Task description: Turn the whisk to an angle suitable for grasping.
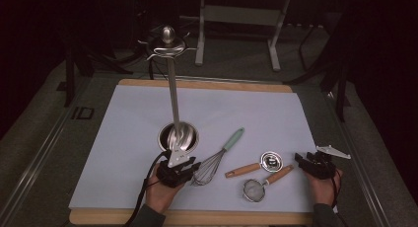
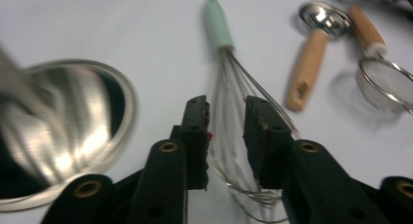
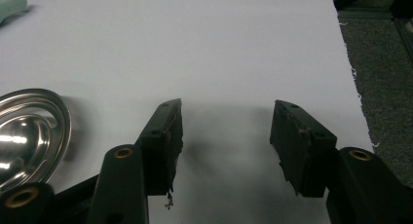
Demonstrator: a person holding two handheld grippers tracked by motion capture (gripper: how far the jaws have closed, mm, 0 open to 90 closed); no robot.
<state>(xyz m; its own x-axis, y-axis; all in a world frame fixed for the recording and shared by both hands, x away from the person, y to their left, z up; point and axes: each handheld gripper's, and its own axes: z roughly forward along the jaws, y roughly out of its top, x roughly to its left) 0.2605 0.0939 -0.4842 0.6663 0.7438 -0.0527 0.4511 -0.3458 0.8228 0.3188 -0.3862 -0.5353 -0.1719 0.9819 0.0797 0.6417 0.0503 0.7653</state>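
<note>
High view: my left gripper [image 1: 178, 169] sits between the utensil stand [image 1: 177, 136] base and the whisk [image 1: 215, 159]; swinging it could clip the pole. Left gripper view: jaws slightly apart astride the whisk [image 2: 234, 121] wires, unclamped; closing here could pinch springy wire, so it may slip. Right gripper view: right gripper [image 3: 225, 136] jaws wide apart over bare white mat [image 3: 219, 48], holding nothing; measuring spoon [image 3: 29, 131] beside.

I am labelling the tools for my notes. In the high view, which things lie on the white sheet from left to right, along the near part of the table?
Left gripper → whisk with green handle → wooden-handled scoop → small strainer → right gripper.
</note>
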